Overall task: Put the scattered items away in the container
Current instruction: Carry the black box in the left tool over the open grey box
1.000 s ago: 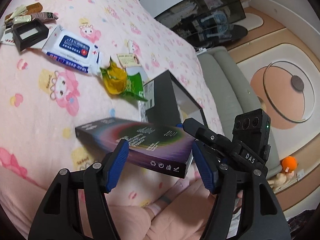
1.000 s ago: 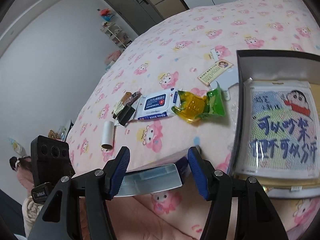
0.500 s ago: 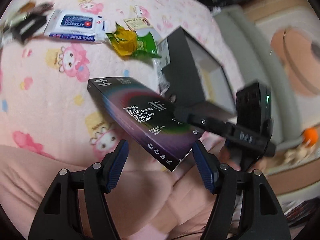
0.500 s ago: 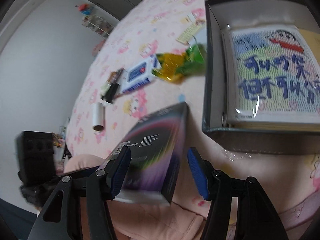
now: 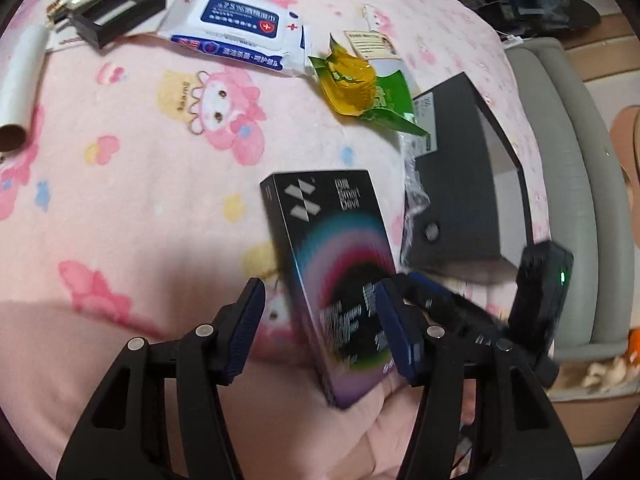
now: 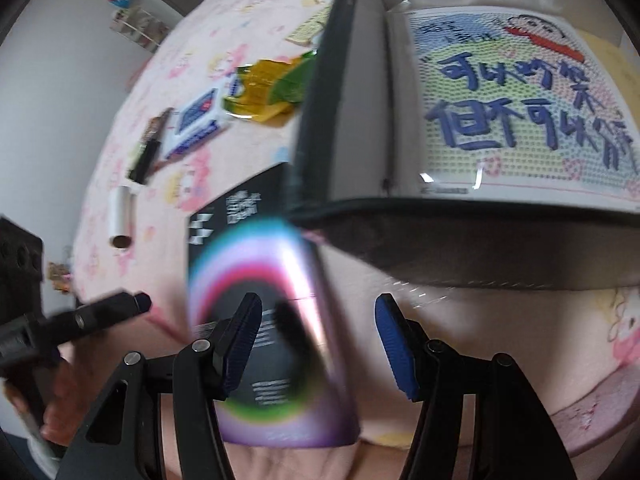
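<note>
So the dark rainbow-print box [image 5: 336, 280] is up off the bed [image 5: 140, 200], right beside the black container [image 5: 460, 184]. Right gripper [image 6: 318, 340] seems to be carrying it, but blur means I can't tell if its fingers actually pinch it. Left gripper [image 5: 320, 328] fingers are spread. Next: lift it over the container wall and drop it in.

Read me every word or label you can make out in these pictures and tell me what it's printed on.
"Smart Devil": on the dark flat box; its smaller print is blurred.
"Sweet": on the pink bedspread, upside down.
Wipes pack: red cross sign; its characters are too small to read.
Cartoon sheet in the black container: large handwritten Chinese characters, partly legible.
</note>
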{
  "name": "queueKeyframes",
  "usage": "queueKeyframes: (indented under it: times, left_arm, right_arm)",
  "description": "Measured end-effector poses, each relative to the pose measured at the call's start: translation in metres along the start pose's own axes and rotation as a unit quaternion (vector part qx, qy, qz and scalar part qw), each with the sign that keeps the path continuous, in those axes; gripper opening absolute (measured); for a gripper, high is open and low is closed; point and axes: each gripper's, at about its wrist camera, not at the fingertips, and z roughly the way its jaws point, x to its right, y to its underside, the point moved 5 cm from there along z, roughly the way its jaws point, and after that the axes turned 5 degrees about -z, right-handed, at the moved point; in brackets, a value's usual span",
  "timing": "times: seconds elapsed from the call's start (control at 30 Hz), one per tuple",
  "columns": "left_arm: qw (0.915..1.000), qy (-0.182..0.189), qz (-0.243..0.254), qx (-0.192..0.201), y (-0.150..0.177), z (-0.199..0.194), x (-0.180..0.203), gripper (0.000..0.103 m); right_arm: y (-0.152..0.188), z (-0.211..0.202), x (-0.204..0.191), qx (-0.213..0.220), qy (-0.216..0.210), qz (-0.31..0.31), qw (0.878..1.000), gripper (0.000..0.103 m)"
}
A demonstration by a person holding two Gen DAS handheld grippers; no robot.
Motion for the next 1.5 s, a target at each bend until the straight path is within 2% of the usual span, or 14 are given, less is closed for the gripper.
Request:
queueKeyframes:
  times: [0.1, 0.17, 0.27, 0.53, 0.7, 0.8, 0.93, 1.03, 1.13, 1.23, 1.37, 1.47, 1.5]
  left_arm:
    - [0.9990, -0.028, -0.033, -0.010, -0.007, 0.020, -0.010, 0.058]
    - [0.9981, -0.034, -0.049, -0.016, -0.008, 0.031, -0.018, 0.058]
    - [0.9981, -0.040, -0.046, -0.014, -0.007, 0.034, -0.018, 0.057]
    - [0.9986, 0.006, -0.045, 0.028, -0.022, 0.024, -0.019, 0.046]
    - [0.9974, 0.033, -0.031, 0.056, -0.025, 0.011, -0.016, 0.046]
    - [0.9946, 0.064, -0.036, 0.074, -0.028, 0.004, -0.015, 0.046]
    - [0.9915, 0.070, -0.036, 0.104, -0.043, 0.001, -0.005, 0.047]
    - [0.9940, 0.016, -0.045, 0.098, -0.044, 0.010, -0.013, 0.048]
    - [0.9955, -0.029, -0.068, 0.059, -0.038, 0.025, -0.027, 0.049]
    - [0.9955, -0.036, -0.081, 0.034, -0.030, 0.028, -0.034, 0.055]
    - [0.9970, -0.038, -0.064, 0.021, -0.028, 0.033, -0.031, 0.060]
    - [0.9977, -0.028, -0.059, 0.015, -0.029, 0.036, -0.029, 0.061]
    - [0.9981, -0.014, -0.056, 0.019, -0.029, 0.034, -0.027, 0.057]
  right_arm:
    - [0.001, 0.004, 0.000, -0.002, 0.005, -0.006, 1.000, 0.056]
    - [0.001, 0.006, 0.000, -0.004, 0.006, -0.011, 1.000, 0.057]
    - [0.002, 0.009, -0.001, -0.007, 0.009, -0.019, 1.000, 0.061]
    - [0.005, 0.015, -0.005, -0.020, 0.002, -0.037, 0.999, 0.061]
    - [0.012, 0.016, -0.014, -0.039, -0.025, -0.051, 0.998, 0.062]
    - [0.012, 0.015, -0.013, -0.039, -0.041, -0.048, 0.997, 0.062]
    - [0.012, 0.016, -0.012, -0.034, -0.031, -0.054, 0.997, 0.062]
    - [0.012, 0.016, -0.012, -0.031, -0.021, -0.061, 0.997, 0.062]
    - [0.012, 0.017, -0.012, -0.028, -0.010, -0.068, 0.997, 0.062]
    - [0.012, 0.020, -0.012, -0.029, 0.011, -0.068, 0.997, 0.062]
    - [0.010, 0.028, -0.017, -0.026, 0.023, -0.081, 0.996, 0.062]
    - [0.013, 0.029, -0.030, -0.024, 0.017, -0.091, 0.995, 0.062]
    - [0.013, 0.030, -0.034, -0.025, 0.010, -0.095, 0.995, 0.062]
